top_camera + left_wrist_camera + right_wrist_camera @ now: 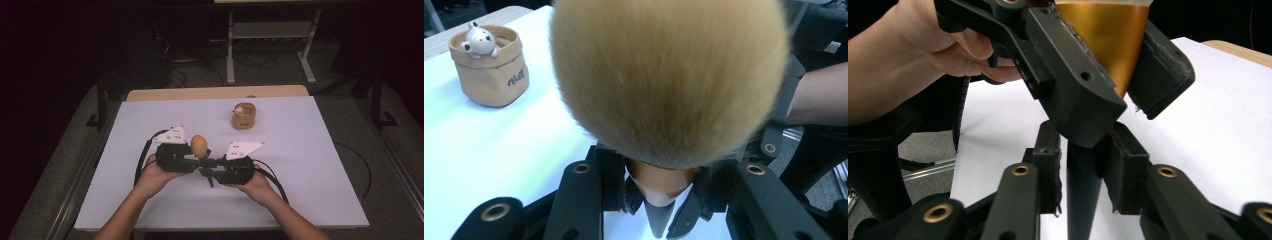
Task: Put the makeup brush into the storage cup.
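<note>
Right now both grippers have the makeup brush [199,145], held up off the table [300,165] well short of the fabric pot [243,116], on the person's side of it and a bit to its left. The left gripper [659,195] pinches the gold cone part just under the fluffy head; its pads [616,175] are pressed in on it. The right gripper [1083,175] is closed on the dark handle [1083,200] below, jaws snug each side. So it's a two-handed hold, bristles up, handle tip pointing down.

Step in hand, I'd say: a handover or regrip, w/ one gripper about to let go so the other can carry the brush alone. Next move prob. needs one gripper to ease off w/o the brush tipping; the handle tapers to a point, so a grip there may slip, and the cone is slick too. After that the pot looks like the likely target, but that's a guess.

Containers: just the pot, tan, upright, near the far edge of the table. A small grey-white bear toy [478,39] sits in its mouth, peeking over the rim. Can't see anything else inside.
</note>
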Demonstrator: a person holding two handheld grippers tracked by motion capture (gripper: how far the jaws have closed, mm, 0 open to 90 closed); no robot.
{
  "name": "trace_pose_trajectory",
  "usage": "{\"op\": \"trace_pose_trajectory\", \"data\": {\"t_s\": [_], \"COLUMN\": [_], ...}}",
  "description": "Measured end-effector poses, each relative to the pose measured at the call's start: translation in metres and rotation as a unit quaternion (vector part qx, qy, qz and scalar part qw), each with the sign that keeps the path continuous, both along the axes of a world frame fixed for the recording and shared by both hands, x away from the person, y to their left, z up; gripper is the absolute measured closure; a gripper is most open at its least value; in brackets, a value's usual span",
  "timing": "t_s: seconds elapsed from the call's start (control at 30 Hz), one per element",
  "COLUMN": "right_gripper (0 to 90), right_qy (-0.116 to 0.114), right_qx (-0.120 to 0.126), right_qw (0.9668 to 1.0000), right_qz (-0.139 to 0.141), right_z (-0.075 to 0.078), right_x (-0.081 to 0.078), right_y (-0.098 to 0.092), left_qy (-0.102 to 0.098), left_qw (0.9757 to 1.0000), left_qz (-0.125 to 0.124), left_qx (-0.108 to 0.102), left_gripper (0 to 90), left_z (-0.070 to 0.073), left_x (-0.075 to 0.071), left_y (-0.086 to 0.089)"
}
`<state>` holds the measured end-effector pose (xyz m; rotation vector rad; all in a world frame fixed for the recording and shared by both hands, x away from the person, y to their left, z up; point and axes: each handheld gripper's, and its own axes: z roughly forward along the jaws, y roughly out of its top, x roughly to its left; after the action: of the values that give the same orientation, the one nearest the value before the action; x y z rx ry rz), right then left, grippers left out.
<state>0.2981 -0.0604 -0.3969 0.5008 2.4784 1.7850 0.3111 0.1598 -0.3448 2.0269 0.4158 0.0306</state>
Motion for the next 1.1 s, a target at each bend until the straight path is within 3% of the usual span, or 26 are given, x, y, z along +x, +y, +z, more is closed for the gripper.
{"op": "trace_pose_trajectory", "data": {"t_s": [0.53,0.67,0.73,0.87,1.1], "right_gripper": [72.8,73.0,73.1,73.0,73.0], "right_qy": [0.011,0.008,0.007,0.006,0.003], "right_qx": [0.005,0.007,0.006,0.006,0.006], "right_qw": [0.9999,0.9999,0.9999,0.9998,0.9996], "right_qz": [-0.008,-0.011,-0.012,-0.017,-0.028], "right_z": [-0.001,-0.001,-0.001,-0.001,0.000], "right_x": [0.000,0.001,0.000,0.001,0.004], "right_y": [0.002,0.001,0.001,0.001,-0.005], "left_qy": [0.003,0.011,0.017,0.012,0.001], "left_qw": [0.9999,0.9995,0.9993,0.9994,0.9984], "left_qz": [0.003,0.001,-0.006,-0.001,0.019], "left_qx": [-0.009,-0.028,-0.032,-0.033,-0.054], "left_gripper": [62.1,61.2,56.8,45.3,28.1], "left_z": [-0.002,-0.003,-0.004,-0.004,-0.004], "left_x": [0.001,0.002,0.002,0.001,-0.001], "left_y": [0.000,0.001,0.002,0.003,0.012]}}
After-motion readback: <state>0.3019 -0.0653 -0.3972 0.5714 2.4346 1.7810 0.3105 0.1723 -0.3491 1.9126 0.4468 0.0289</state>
